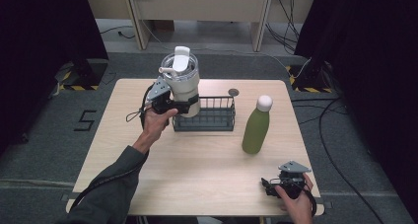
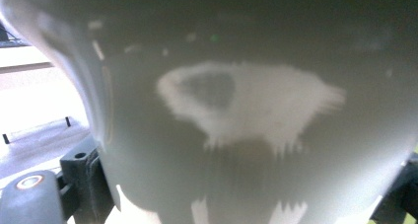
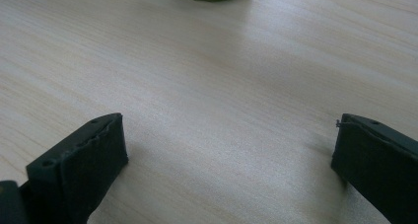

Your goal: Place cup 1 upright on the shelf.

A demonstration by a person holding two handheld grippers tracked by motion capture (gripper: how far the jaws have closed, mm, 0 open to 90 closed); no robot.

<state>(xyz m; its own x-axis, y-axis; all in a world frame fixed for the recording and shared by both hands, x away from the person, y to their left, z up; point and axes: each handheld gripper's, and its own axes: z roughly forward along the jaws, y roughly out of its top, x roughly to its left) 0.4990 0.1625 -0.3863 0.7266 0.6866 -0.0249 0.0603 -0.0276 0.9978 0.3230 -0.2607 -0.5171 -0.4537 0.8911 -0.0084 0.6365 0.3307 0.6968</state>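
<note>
Your right gripper [image 1: 270,185] rests with jaws spread at the table's [image 1: 207,174] near edge, while your left gripper [image 1: 190,105] clamps the tumbler [image 1: 183,86] above the rack's [image 1: 212,116] left end; lower it in upright.

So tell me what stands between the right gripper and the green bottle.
Nothing visible does. The right gripper rests open near the table's front right corner, and the green bottle stands upright farther in, with bare wood between them. The cream tumbler and wire basket lie off to the left.
</note>
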